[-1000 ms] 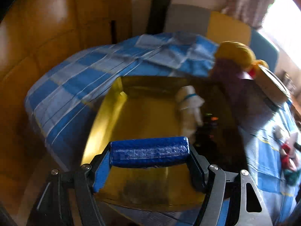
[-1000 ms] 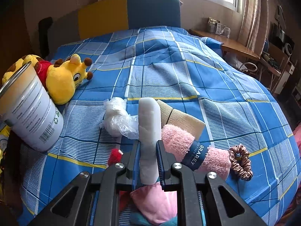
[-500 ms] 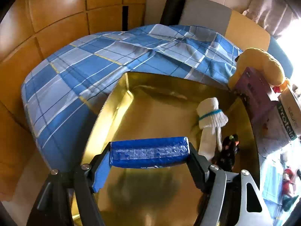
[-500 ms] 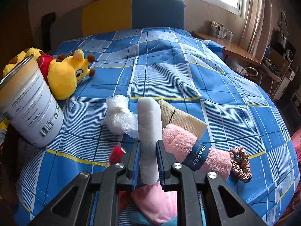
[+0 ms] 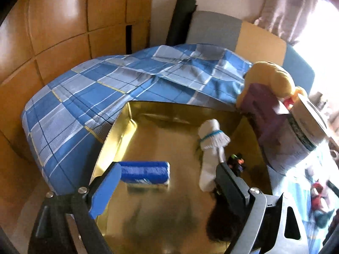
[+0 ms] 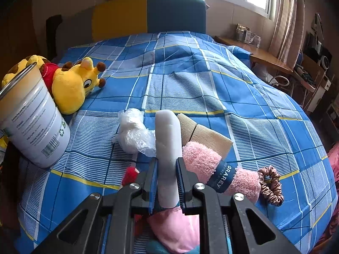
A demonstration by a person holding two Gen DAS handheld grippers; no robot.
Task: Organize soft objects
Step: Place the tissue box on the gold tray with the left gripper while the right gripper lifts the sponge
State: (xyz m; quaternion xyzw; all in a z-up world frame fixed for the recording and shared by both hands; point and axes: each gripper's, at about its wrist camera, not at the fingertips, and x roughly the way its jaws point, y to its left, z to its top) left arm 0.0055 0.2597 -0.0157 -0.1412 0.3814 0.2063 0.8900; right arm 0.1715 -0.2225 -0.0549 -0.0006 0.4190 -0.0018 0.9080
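The left gripper (image 5: 167, 187) was opening – the blue rolled cloth (image 5: 145, 171) lay free in the gold tray (image 5: 120, 135), at 11 o'clock. The right gripper (image 6: 166, 182) clamped the white foam stick (image 6: 167, 148), long axis toward 12 o'clock.

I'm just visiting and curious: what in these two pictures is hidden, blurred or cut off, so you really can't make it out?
- Left wrist view: the dark item in the gold tray is too small and partly behind the left gripper.
- Left wrist view: the toys at the right edge are blurred and washed out.
- Right wrist view: the pink soft thing and the red piece are mostly covered by the right gripper.
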